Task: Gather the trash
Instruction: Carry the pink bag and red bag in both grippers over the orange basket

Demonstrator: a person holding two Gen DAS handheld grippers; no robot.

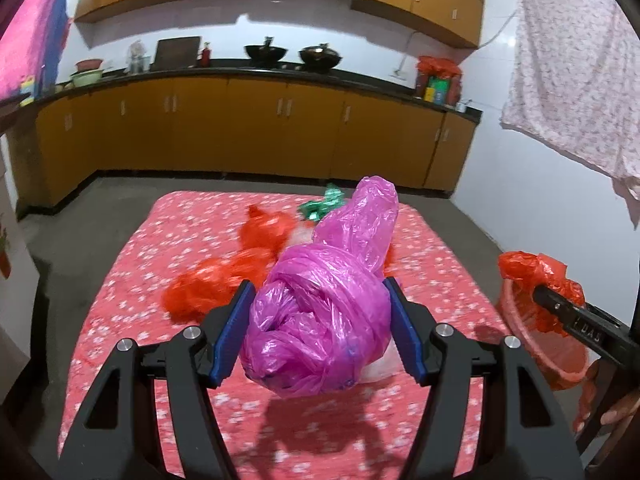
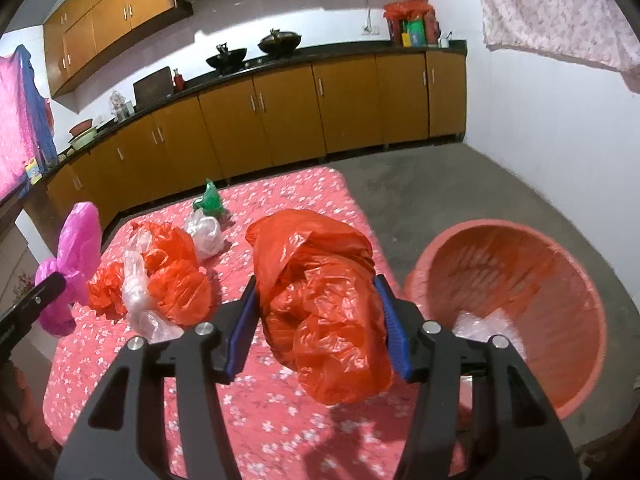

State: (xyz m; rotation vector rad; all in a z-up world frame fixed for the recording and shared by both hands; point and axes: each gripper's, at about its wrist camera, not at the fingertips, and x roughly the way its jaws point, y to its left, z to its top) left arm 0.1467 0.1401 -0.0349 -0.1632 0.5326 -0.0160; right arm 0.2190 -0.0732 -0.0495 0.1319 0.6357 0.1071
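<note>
Over flowered red tabletop (image 2: pixel 280 420) — left hand-held gripper (image 1: pixel 322 322) clamped on knotted, crinkly pink bag (image 1: pixel 320 320); right hand-held gripper (image 2: pixel 316 320) pinching crumpled, glossy orange bag (image 2: pixel 324 320).

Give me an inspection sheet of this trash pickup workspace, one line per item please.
Surface: table under a red flowered cloth, on a concrete floor.
Job's things: pink bag held above the cloth in the left claw; orange bag held up in the right claw; red basket beside the table with clear plastic inside.
Clutter: orange and clear bags, a white bag and a green bag lying on the cloth.
Grippers: both claws closed on their bags.
Cables: a cord hanging down the far wall.
Surroundings: kitchen cabinets, woks on the counter, a hanging cloth.
</note>
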